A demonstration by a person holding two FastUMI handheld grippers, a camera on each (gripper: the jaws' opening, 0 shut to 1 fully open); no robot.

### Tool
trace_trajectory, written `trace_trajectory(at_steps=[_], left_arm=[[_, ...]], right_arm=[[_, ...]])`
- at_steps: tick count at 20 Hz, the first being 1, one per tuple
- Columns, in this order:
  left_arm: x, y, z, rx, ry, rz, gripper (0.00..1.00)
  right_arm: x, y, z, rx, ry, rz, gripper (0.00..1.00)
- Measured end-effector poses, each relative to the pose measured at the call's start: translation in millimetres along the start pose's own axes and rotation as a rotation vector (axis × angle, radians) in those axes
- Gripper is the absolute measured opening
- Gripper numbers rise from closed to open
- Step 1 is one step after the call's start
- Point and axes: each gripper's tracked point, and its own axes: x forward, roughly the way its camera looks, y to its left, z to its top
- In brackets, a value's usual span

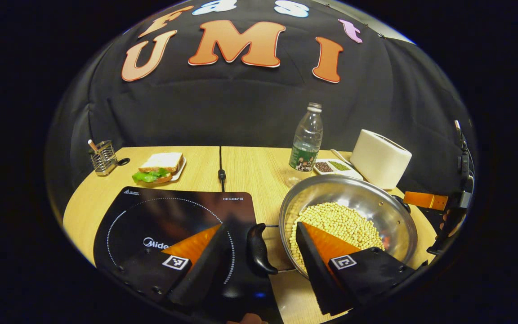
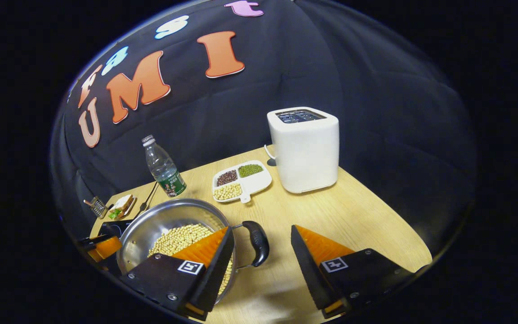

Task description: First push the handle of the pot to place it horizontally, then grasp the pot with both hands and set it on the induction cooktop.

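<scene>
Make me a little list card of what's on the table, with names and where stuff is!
pot: steel, holds pale beans, beside the cooktop
cooktop: black, nothing on it
left gripper: open, fingers either side of a pot handle
right gripper: open, around the other handle
toaster: white, at the back
bottle: upright
sandwich: on a plate

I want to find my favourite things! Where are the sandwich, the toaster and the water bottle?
sandwich (image 1: pixel 160 167), left gripper view, on the top bread slice.
toaster (image 2: pixel 306 153), right gripper view, on its white front side.
water bottle (image 1: pixel 307 139), left gripper view, on its clear middle.
</scene>
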Motion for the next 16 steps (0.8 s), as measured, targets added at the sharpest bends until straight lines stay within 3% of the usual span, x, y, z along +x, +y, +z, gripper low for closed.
trace_trajectory(at_steps=[6,11,12,13,14,15,16], left_arm=[[10,-4,-10,0.005,0.056,0.007,0.98],[14,-10,-9,0.012,0.058,-0.002,0.99],[14,-9,-10,0.019,0.068,-0.003,0.91],[15,-9,-13,0.033,0.086,-0.002,0.88],[15,-9,-16,0.029,0.093,0.01,0.89],[16,-4,-16,0.017,0.088,0.034,0.77],[14,-7,-12,0.01,0.091,0.036,0.65]], right_arm=[[19,13,-17,-0.031,0.078,0.024,0.85],[31,15,-27,-0.009,0.124,0.032,0.82],[31,12,-29,-0.008,0.132,0.015,0.75],[35,14,-31,-0.003,0.136,0.02,0.66],[35,14,-30,-0.001,0.139,0.019,0.64],[34,14,-31,-0.008,0.139,0.022,0.63],[33,13,-31,-0.02,0.136,0.028,0.55]])
